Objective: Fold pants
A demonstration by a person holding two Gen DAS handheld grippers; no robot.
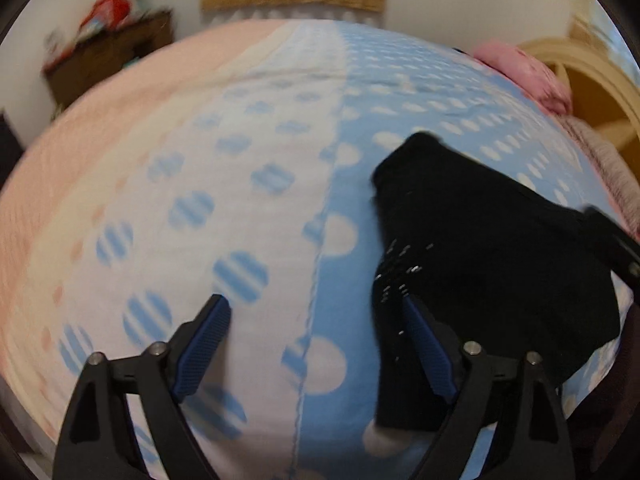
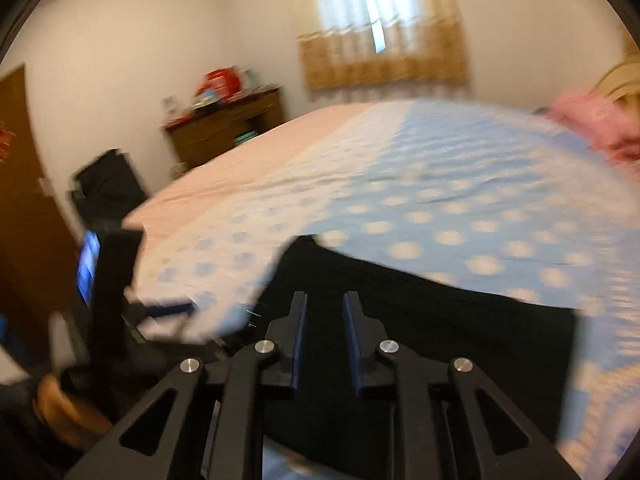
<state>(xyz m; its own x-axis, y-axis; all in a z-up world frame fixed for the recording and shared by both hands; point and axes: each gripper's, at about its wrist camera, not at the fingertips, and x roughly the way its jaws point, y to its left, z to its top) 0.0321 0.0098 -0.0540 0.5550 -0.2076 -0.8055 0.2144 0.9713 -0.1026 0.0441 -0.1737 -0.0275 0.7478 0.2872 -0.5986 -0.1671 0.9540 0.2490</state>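
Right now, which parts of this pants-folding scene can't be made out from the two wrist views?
- Pants: the left wrist view's right gripper finger covers their near edge, so how far they are folded is unclear.
- Pants, right wrist view: near part hidden behind the right gripper; blurred.
- Left gripper, right wrist view: smeared by motion.
- Dresser top: items too blurred to identify.

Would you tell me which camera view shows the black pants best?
The left wrist view: there the black pants lie on the dotted bedsheet with most of their outline visible, though blurred. The right wrist view shows only a dark stretch of them, partly hidden behind the right gripper.
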